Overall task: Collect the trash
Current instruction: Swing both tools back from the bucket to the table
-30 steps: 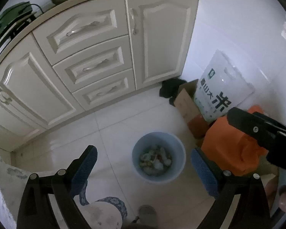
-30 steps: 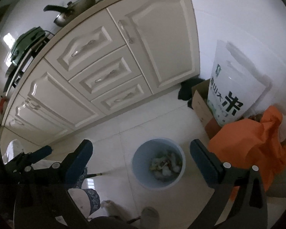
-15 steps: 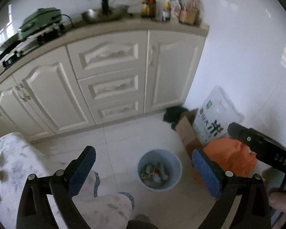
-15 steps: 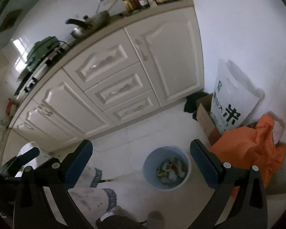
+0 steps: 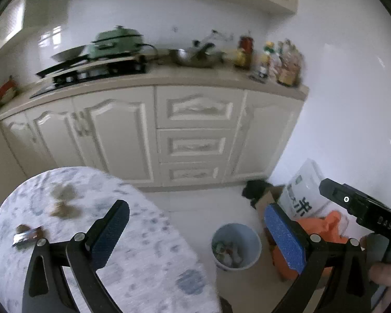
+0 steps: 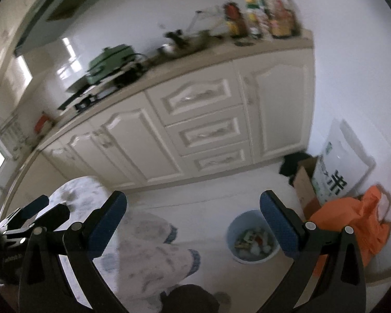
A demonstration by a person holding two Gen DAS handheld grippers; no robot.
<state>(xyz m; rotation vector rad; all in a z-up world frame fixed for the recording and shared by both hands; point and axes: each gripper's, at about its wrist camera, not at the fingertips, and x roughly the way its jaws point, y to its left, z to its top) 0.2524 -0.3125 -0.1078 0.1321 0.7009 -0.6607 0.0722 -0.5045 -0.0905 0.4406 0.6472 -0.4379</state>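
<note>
Trash (image 5: 28,235) now shows on the bench (image 5: 148,255); earlier views framed only the bin (image 5: 236,246). Left gripper (image 5: 195,234) has just been opening, empty; right gripper (image 6: 193,225) released, empty. Judged next: pick up the bench trash.

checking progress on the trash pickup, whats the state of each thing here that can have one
left gripper: open, nothing between its fingers
right gripper: open, nothing between its fingers
blue bin: upright on the floor, partly filled with trash
wrapper: lying on the table, not picked up
table: cloth on it, brown stains
cabinet doors and drawers: all closed
cardboard box: flap open
orange bag: slumped on the floor
</note>
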